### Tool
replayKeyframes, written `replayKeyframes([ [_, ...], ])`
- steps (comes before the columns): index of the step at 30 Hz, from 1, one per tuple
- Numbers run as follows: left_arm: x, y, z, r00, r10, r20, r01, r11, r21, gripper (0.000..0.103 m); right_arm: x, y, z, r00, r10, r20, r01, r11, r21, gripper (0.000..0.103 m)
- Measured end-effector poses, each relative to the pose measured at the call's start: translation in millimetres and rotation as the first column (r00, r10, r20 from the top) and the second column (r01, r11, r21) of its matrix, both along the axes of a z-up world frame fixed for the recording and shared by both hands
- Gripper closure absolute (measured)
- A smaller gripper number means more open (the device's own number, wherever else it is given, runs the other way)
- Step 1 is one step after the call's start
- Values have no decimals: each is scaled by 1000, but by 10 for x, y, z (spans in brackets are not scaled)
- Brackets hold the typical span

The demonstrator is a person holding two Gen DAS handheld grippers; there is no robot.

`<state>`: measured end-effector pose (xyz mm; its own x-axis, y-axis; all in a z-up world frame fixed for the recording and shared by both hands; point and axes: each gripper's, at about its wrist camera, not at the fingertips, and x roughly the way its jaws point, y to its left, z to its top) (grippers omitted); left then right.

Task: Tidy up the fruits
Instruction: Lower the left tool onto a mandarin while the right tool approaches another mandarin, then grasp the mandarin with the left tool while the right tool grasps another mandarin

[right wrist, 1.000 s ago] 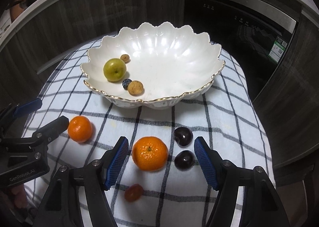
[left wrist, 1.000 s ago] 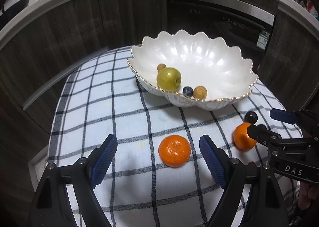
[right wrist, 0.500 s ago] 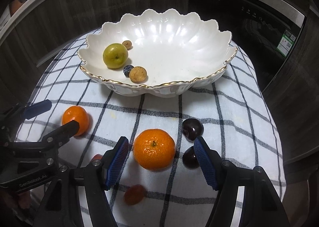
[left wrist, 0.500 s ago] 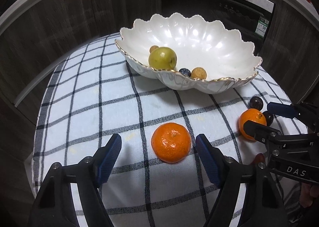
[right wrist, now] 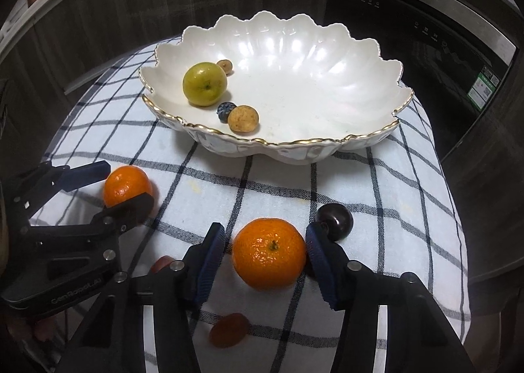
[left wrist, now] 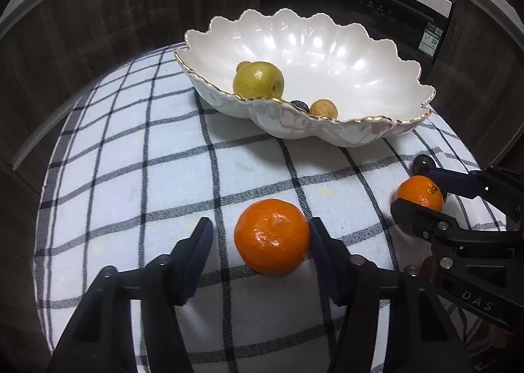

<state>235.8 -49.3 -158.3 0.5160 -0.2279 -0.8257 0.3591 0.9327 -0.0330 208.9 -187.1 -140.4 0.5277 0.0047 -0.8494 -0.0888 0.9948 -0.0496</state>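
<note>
Two tangerines lie on the checked cloth in front of a white scalloped bowl (left wrist: pixel 327 133) (right wrist: pixel 294 151). My left gripper (left wrist: pixel 260 238) straddles one tangerine (left wrist: pixel 271 237), jaws closing; the right pad is at its skin and a gap stays on the left. My right gripper (right wrist: pixel 265 251) straddles the other tangerine (right wrist: pixel 268 253), jaws closing, with a thin gap at the left pad. Each gripper shows in the other view: the left gripper (right wrist: pixel 129 184), the right gripper (left wrist: pixel 412 189). The bowl holds a yellow-green fruit (right wrist: pixel 204 84), a blueberry (right wrist: pixel 226 110) and a tan fruit (right wrist: pixel 243 118).
A dark plum (right wrist: pixel 335 220) sits just beyond my right gripper's right finger, with a second one mostly hidden behind that finger. A small red-orange fruit (right wrist: pixel 229 325) lies under the right gripper. The cloth (left wrist: pixel 131 160) drops off at rounded table edges; dark cabinets stand behind.
Both grippers have come down closer around their tangerines, and both pairs of jaws have narrowed. The fruit has not moved.
</note>
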Motion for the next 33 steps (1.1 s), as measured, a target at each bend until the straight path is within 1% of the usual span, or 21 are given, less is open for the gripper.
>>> replayKeyframes([
  [4,-16,-31,-9,1000,-10,-7,10,1000,-14,59,3,20,-19,1000,8,2,-8,1000,-29,55],
  [11,-14,-38,6,1000,4,-5,-4,1000,-8,61,-1,16,-23,1000,14,4,-14,999,-31,58],
  [18,-24,-2,103,1000,22,14,-21,1000,-17,62,-4,-9,8,1000,2,1,-2,1000,-4,59],
  [33,-121,25,372,998,38,55,-36,999,-33,62,-53,-34,236,999,-2,46,1,1000,18,59],
])
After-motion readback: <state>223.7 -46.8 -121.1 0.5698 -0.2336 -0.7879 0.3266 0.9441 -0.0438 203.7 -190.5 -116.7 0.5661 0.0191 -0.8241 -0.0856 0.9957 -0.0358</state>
